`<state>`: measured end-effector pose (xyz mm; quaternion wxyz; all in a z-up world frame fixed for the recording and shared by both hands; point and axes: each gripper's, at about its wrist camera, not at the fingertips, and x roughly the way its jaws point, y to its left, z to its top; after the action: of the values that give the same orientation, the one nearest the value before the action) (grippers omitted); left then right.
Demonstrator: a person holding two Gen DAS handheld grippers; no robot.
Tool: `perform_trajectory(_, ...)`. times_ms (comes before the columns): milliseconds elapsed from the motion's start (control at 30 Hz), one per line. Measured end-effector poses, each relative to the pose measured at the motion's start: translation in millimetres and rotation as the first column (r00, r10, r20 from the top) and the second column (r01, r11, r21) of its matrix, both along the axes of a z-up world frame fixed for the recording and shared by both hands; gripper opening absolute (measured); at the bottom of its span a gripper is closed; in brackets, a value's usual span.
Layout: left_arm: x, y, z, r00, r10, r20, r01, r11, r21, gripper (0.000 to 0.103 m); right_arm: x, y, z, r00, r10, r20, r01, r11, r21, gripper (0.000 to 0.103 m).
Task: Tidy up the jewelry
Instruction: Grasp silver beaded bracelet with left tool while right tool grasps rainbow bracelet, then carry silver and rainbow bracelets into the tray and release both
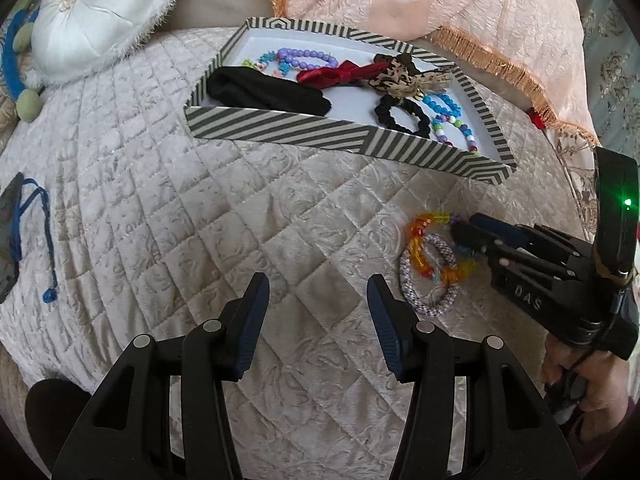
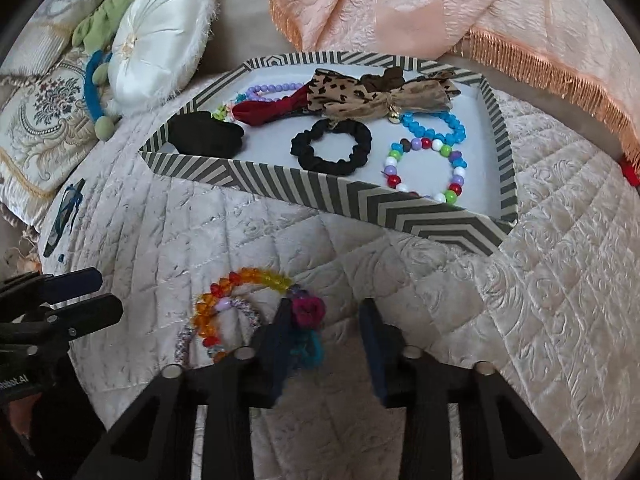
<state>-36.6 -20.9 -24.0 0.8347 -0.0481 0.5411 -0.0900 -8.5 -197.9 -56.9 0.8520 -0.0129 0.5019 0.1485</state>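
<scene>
A striped tray (image 1: 280, 130) (image 2: 280, 190) lies on the quilted bed and holds bead bracelets, a black scrunchie (image 2: 332, 145), a red bow and a leopard bow (image 2: 360, 92). On the quilt in front of it lie an orange-yellow bead bracelet (image 2: 224, 300) (image 1: 420, 246), a woven bangle (image 1: 428, 308) (image 2: 188, 336) and a crocheted maroon-teal piece (image 2: 308, 312). My right gripper (image 2: 326, 312) (image 1: 464, 232) is open, its left finger touching the crocheted piece. My left gripper (image 1: 318, 292) (image 2: 100, 296) is open and empty over bare quilt.
A white round cushion (image 1: 104, 12) (image 2: 160, 52) and a peach fringed cloth (image 1: 460, 12) (image 2: 440, 8) lie behind the tray. A blue cord (image 1: 36, 232) on a dark object lies at the left. An embroidered pillow (image 2: 36, 120) is far left.
</scene>
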Motion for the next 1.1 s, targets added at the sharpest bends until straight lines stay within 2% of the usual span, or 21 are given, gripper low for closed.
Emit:
perform_trajectory(67,2,-4,-1,1.000,-0.013,-0.005,0.013,1.000,-0.010,0.051,0,-10,2,1.000,-0.027,0.007,0.027,1.000,0.004,0.008)
perform_trajectory(100,2,-6,-1,1.000,-0.021,-0.007,0.021,1.000,-0.017,0.051,-1,-15,3,0.999,-0.039,0.007,0.039,0.999,0.003,0.006)
perform_trajectory(167,2,-11,0,0.999,-0.037,-0.009,0.037,0.999,-0.031,0.053,-4,-27,6,0.998,-0.062,0.012,0.062,0.998,-0.001,0.005)
perform_trajectory(233,3,-17,0,0.999,-0.053,-0.005,0.053,0.998,-0.042,0.061,-9,-40,9,0.996,-0.090,0.018,0.090,0.996,-0.005,0.005)
perform_trajectory(367,8,-34,-4,0.997,-0.077,-0.006,0.077,0.997,-0.028,0.062,-13,-60,9,0.991,-0.130,0.010,0.130,0.991,-0.002,0.005)
perform_trajectory(467,12,-48,-13,0.996,-0.091,-0.021,0.091,0.996,0.007,0.062,-16,-65,6,0.993,-0.120,-0.003,0.120,0.992,0.022,0.005)
perform_trajectory(600,15,-59,-24,0.995,-0.096,-0.028,0.098,0.994,0.050,0.062,-17,-64,2,0.994,-0.111,0.005,0.111,0.994,0.006,0.005)
perform_trajectory(667,15,-61,-24,0.994,-0.105,-0.009,0.105,0.993,0.043,0.055,-16,-63,1,0.993,-0.115,0.015,0.114,0.993,0.019,0.005)
perform_trajectory(700,15,-62,-25,0.994,-0.105,-0.008,0.106,0.993,0.043,0.038,-16,-63,0,0.993,-0.119,0.020,0.118,0.993,0.029,0.005)
perform_trajectory(733,17,-62,-26,0.995,-0.100,-0.006,0.100,0.993,0.056,0.026,-16,-64,1,0.992,-0.122,0.024,0.121,0.992,0.037,0.005)
perform_trajectory(767,19,-61,-25,0.995,-0.095,0.000,0.095,0.994,0.053,0.021,-17,-64,2,0.992,-0.125,0.030,0.124,0.991,0.046,0.005)
perform_trajectory(800,20,-59,-25,0.996,-0.093,-0.003,0.093,0.995,0.038,0.012,-18,-64,4,0.992,-0.124,0.036,0.122,0.991,0.056,0.005)
perform_trajectory(900,23,-49,-20,0.996,-0.086,-0.011,0.086,0.996,-0.006,0.006,-22,-63,17,0.991,-0.120,0.056,0.115,0.989,0.094,0.004)
perform_trajectory(1100,21,-35,3,0.997,-0.070,0.033,0.071,0.997,-0.037,0.006,-28,-57,55,0.987,-0.099,0.127,0.085,0.990,0.114,0.004)
